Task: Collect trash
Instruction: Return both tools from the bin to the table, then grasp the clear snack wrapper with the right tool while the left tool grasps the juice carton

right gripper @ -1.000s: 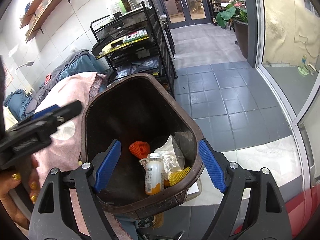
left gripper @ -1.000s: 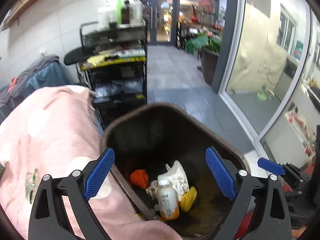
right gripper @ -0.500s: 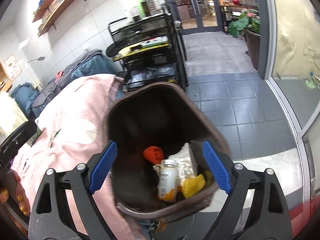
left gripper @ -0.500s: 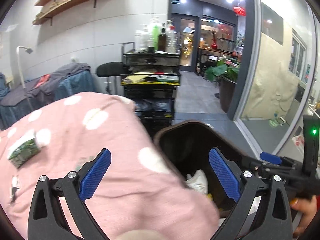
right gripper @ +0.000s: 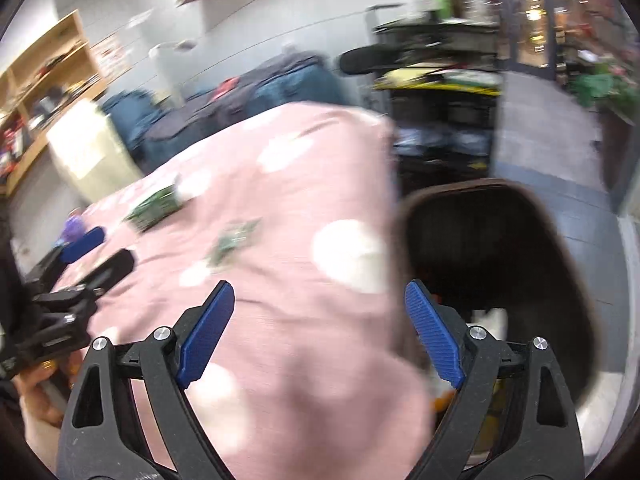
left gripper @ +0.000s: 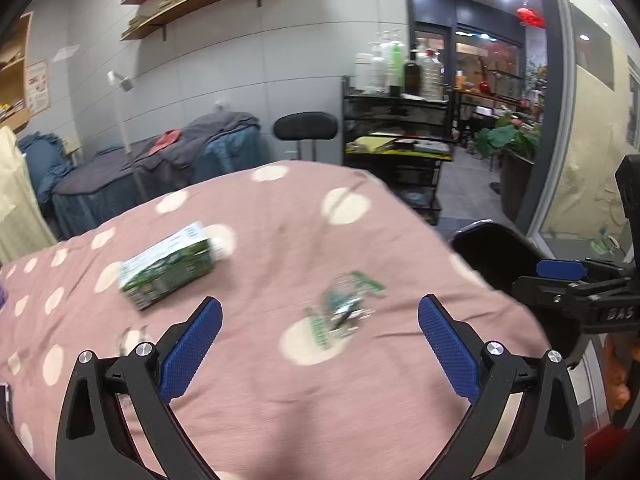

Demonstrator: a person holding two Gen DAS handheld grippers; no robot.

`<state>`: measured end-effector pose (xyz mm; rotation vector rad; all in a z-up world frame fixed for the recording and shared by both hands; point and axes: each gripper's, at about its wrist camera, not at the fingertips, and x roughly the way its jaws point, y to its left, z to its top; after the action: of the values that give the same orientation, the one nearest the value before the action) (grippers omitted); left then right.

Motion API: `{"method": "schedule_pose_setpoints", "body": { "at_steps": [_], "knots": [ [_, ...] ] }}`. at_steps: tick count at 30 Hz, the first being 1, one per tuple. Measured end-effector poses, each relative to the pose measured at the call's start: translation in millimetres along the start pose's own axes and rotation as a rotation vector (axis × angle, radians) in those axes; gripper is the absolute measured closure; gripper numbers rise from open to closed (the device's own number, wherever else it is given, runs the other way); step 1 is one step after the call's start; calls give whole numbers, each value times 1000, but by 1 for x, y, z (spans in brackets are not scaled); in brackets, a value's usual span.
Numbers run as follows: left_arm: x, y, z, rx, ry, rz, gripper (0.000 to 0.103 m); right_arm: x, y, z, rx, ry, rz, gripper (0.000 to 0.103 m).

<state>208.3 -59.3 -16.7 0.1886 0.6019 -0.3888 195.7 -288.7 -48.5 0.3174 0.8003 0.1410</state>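
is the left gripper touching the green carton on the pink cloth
Apart. The left wrist view shows pink cloth between the open left gripper and the green carton.

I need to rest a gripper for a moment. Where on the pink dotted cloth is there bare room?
Bare cloth stretches from the crumpled green wrapper toward the far edge and the dark bin, and nearer the camera, below the wrapper. It is more crowded on the left, around the green carton and a small scrap below it.
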Motion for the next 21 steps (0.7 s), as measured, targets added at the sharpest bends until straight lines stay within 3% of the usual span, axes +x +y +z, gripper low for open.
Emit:
{"method": "schedule_pose_setpoints", "body": {
  "at_steps": [3, 8, 14, 19, 21],
  "knots": [
    [2, 37, -6, -10, 32, 53, 6, 24, 28, 6, -20, 70, 73, 17],
    [20, 89, -5, 71, 108, 156, 6, 62, 80, 18, -83, 163, 131, 17],
    [51, 133, 11, 131, 158, 165, 6, 121, 108, 32, -120, 266, -16, 22],
    [98, 138, 24, 258, 245, 129, 6, 149, 105, 40, -95, 324, -52, 25],
    [115, 139, 28, 293, 281, 146, 6, 159, 107, 43, -104, 335, -72, 25]
  ]
}}
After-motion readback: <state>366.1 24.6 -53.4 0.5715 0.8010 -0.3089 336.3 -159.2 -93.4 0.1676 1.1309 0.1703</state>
